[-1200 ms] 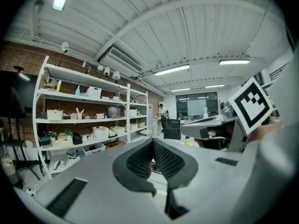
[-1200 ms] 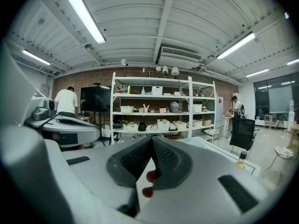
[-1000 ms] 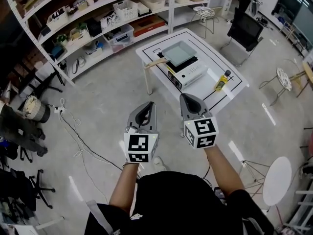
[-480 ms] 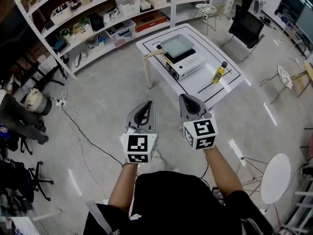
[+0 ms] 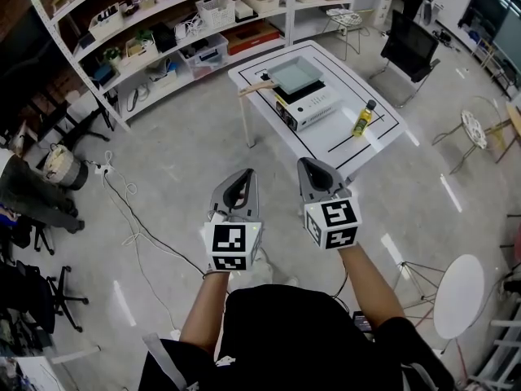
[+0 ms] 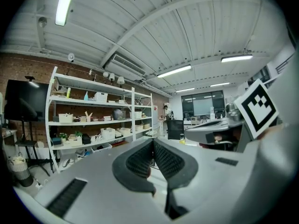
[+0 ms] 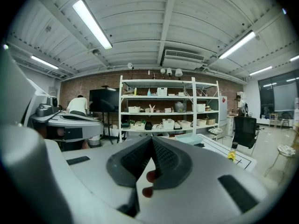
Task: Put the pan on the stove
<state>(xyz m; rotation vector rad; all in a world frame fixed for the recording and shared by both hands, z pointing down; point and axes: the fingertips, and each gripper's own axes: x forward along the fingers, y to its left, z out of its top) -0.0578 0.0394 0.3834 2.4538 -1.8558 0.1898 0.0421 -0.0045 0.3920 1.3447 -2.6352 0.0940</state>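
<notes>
A square grey pan [image 5: 295, 75] with a wooden handle [image 5: 253, 87] sits on top of a white portable stove [image 5: 311, 107] on a white table [image 5: 378, 141], far ahead of me in the head view. My left gripper [image 5: 247, 175] and right gripper [image 5: 308, 164] are held side by side at chest height over the floor, well short of the table. Both have their jaws pressed together with nothing between them. In the right gripper view the pan [image 7: 191, 138] shows just past the jaw tips.
A yellow bottle [image 5: 362, 118] stands on the table to the right of the stove. Long white shelves [image 5: 163, 31] with bins line the back wall. A black chair [image 5: 411, 46], small round stools [image 5: 473, 129] and a floor cable [image 5: 138, 235] surround the area.
The view has shifted slightly, so the table sits a little higher and closer in the frame. Both grippers hold the same pose, shut.
</notes>
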